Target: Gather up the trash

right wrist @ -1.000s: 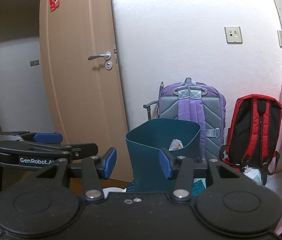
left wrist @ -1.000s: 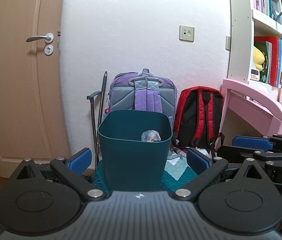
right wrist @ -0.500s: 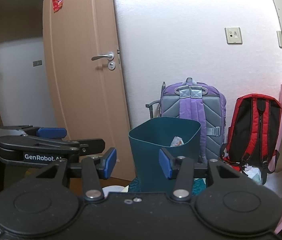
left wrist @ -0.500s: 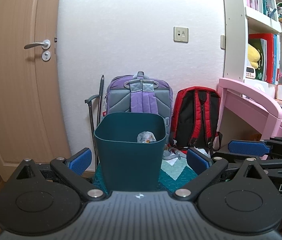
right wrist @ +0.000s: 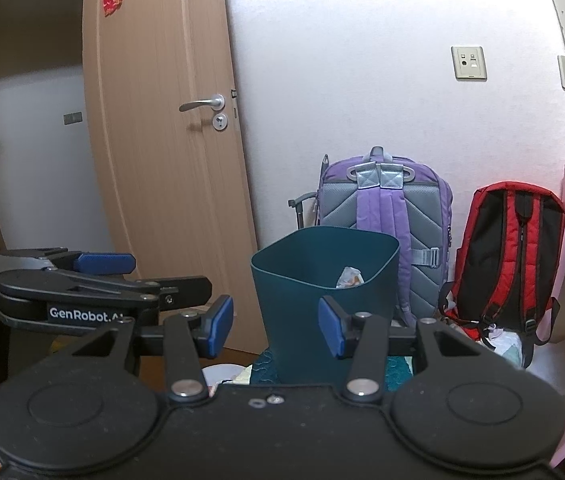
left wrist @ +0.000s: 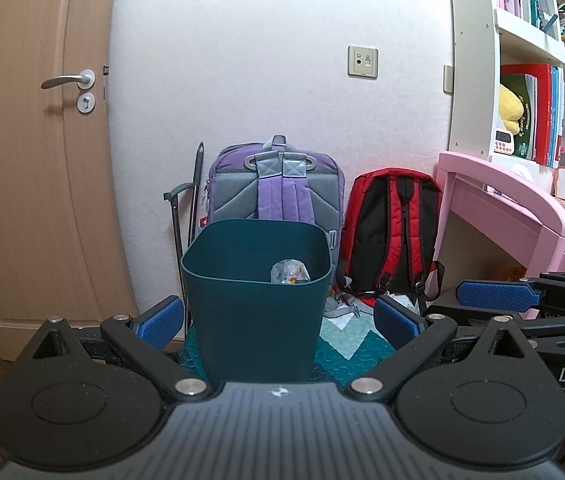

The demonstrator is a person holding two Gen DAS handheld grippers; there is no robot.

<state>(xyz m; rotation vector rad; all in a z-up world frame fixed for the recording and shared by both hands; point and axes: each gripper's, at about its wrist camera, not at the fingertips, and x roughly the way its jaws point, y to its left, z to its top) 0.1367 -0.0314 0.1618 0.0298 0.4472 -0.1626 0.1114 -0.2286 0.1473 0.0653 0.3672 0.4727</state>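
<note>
Crumpled clear plastic trash [left wrist: 289, 272]: lies inside the dark teal square plastic bin [left wrist: 256, 304], at 3 o'clock against its inner wall. Wooden door [left wrist: 30, 152]: 9 o'clock of the bin. Purple-and-grey backpack [left wrist: 278, 188]: 12 o'clock, just behind the bin. Red-and-black backpack [left wrist: 392, 232]: 2 o'clock. Left gripper [left wrist: 278, 320]: jaws spread wide, empty, framing the bin. Right gripper [right wrist: 276, 326]: jaws released, empty.

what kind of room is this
Probably a child's bedroom or study: a pink desk, shelves of books, and two backpacks against the wall behind a bin.
</note>
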